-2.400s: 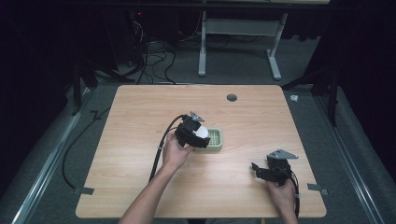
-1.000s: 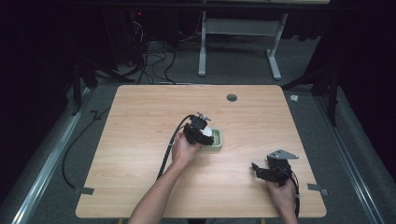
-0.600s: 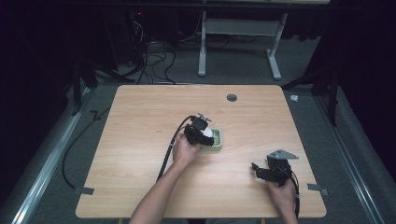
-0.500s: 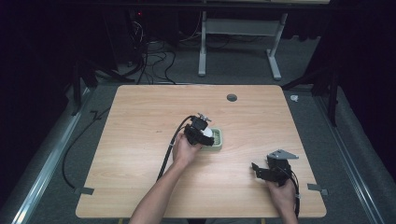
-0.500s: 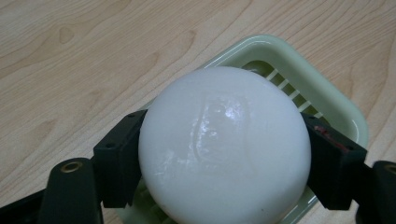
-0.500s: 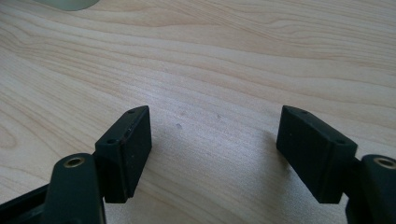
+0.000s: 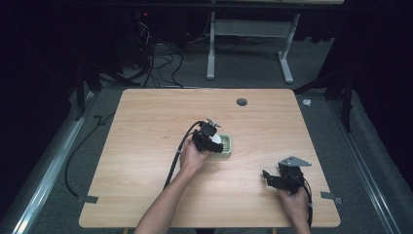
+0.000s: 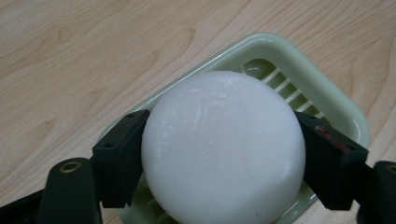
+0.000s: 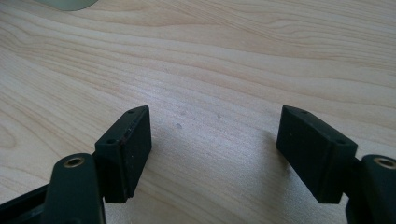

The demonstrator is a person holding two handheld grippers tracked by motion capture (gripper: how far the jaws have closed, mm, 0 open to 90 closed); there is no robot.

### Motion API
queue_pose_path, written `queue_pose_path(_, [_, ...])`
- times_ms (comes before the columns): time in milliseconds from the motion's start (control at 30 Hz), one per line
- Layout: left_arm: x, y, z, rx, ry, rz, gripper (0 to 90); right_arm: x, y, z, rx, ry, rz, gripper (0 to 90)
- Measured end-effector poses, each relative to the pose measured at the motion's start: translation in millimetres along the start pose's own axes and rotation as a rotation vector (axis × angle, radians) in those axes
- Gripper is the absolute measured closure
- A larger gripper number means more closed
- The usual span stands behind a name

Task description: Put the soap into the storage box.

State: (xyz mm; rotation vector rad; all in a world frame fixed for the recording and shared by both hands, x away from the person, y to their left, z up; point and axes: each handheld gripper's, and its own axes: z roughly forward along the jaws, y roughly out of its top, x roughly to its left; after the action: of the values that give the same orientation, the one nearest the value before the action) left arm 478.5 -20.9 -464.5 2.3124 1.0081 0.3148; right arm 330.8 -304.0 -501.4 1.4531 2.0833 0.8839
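Left gripper (image 8: 219, 158): clenched on the white round soap bar (image 8: 224, 149), one black jaw pressed against each side of it.
Soap bar: held directly over the pale green soap dish (image 8: 322, 88); whether it touches the dish's slatted floor I cannot tell.
Soap dish: sits on the wooden table (image 7: 146, 126) near the table's middle, seen in the high view at (image 7: 226, 145) just right of the left gripper (image 7: 207, 138).
Left hand (image 7: 192, 157): wraps the left gripper from the near side of the soap dish.
Right gripper (image 9: 215, 154): released, jaws spread wide with bare tabletop between them.
Right gripper, place: well apart from the soap dish, toward the table's near right corner (image 7: 282, 178).
Right hand (image 7: 294, 202): holds it from behind, near the table's front edge.
Cable (image 7: 178, 153): black, trails from the left gripper along the forearm.
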Motion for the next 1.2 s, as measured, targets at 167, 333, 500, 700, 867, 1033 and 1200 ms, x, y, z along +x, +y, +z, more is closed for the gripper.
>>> queue_pose_path(167, [0.0,2.0,-10.1,-0.036,-0.003,-0.001,23.8,0.1,0.0,0.1,0.000,-0.001,-0.002,27.1])
queue_pose_path(333, [1.4,1.7,-23.8,-0.058,-0.014,0.007,23.5,0.1,0.0,0.1,0.000,-0.002,-0.003,27.1])
queue_pose_path(500, [5.3,-1.3,-35.8,-0.088,-0.026,-0.001,23.8,0.2,0.0,0.1,0.000,-0.002,-0.004,27.2])
queue_pose_path(700, [11.5,-8.2,-47.1,-0.104,-0.030,-0.011,24.3,0.4,0.0,0.3,-0.001,-0.003,-0.002,27.2])
queue_pose_path(867, [13.5,-13.8,-53.8,-0.109,-0.027,-0.012,24.2,0.4,0.0,0.4,-0.001,-0.004,-0.006,27.2])
queue_pose_path(1033, [16.8,-20.7,-62.3,-0.115,-0.025,-0.011,24.0,0.4,0.1,0.3,0.000,-0.005,-0.007,27.3])
queue_pose_path(1200, [20.7,-27.3,-67.6,-0.110,-0.029,-0.020,24.1,0.5,0.1,0.3,0.000,-0.006,-0.005,27.2])
